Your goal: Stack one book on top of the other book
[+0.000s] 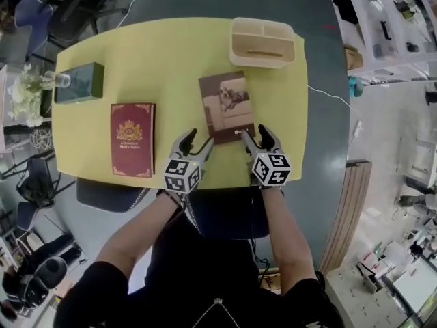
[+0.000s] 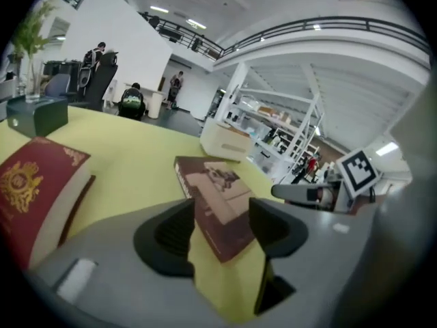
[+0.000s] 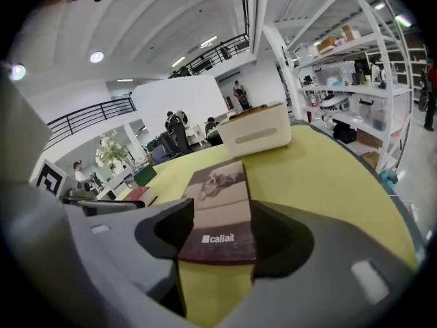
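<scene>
**Here both claws stand wide at the brown book's near edge**

The brown book (image 1: 227, 106) lies flat on the yellow tabletop (image 1: 164, 53), cover up, a little right of the middle. Its short lower edge is close to the tabletop's near edge, where the person stands. The red book (image 1: 132, 139) lies flat as well, nearer the left edge and well apart from the brown one, so neither book rests on the other.

The left gripper (image 1: 198, 144) sits at the brown book's near left corner. Its own view shows its jaws spread wide, with that corner of the book (image 2: 218, 203) in the gap between them and no pad pressing on it. The right gripper (image 1: 256, 139) sits at the near right corner. Its view shows its jaws just as wide, with the book's lower edge and the white print on its cover (image 3: 222, 203) filling the gap. The pads are on either side and do not clamp it. No view shows clearly whether either claw's tips touch the book or the tabletop.

A dark green box (image 1: 80, 82) stands at the far left corner. A beige divided tray (image 1: 263, 42) sits at the far right corner, beyond the brown book. White flowers (image 1: 24, 94) stand just off the left edge, beside the green box. The person's forearms come in over the near edge, one behind each gripper's marker cube.
</scene>
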`<state>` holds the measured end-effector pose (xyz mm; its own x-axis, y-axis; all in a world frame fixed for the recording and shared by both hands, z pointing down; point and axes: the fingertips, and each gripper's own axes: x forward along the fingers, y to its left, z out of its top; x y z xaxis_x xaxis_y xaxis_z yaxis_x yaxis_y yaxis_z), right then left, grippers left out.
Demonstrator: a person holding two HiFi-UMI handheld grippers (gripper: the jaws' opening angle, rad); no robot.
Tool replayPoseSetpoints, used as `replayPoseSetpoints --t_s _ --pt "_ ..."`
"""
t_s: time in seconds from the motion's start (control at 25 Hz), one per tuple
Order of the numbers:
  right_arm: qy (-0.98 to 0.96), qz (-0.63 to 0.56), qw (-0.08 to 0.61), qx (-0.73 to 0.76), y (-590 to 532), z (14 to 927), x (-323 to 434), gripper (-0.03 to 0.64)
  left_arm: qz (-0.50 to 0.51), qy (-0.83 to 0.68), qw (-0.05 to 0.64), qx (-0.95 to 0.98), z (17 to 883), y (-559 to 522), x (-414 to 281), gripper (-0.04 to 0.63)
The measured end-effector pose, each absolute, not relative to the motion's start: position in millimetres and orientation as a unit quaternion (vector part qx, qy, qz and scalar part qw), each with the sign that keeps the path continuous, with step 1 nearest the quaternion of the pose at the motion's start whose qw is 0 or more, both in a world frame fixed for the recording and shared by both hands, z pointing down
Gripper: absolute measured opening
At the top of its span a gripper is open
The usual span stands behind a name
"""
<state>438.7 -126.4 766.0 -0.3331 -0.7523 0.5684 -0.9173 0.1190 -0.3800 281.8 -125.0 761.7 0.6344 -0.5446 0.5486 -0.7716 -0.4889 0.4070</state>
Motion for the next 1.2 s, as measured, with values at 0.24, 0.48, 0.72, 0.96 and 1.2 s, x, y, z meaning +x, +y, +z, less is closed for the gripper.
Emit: replayPoseSetpoints --t_s 0.24,0.48,0.72,0.96,1.2 --pt "-0.741 0.362 0.134 0.549 -130.4 801.1 435.1 0.264 0.204 -0.392 0.316 0.84 800.7 -124.0 301.0 0.268" --pt "-0.743 0.362 0.144 0.544 -133.4 819.8 429.0 0.264 0.218 -0.423 0.325 0.817 826.9 -124.0 305.2 0.268" --pt "-0.736 0.371 0.145 0.547 -132.7 826.6 427.7 0.259 0.207 -0.433 0.333 0.812 829.0 -123.0 314.1 0.215" --pt "-0.733 0.376 0.146 0.547 -122.7 822.9 419.6 0.232 0.204 -0.451 0.344 0.798 826.3 -124.2 305.3 0.218" --pt "-0.733 0.366 0.126 0.559 -112.0 801.6 411.1 0.23 0.203 -0.445 0.315 0.814 802.3 -118.7 297.3 0.218"
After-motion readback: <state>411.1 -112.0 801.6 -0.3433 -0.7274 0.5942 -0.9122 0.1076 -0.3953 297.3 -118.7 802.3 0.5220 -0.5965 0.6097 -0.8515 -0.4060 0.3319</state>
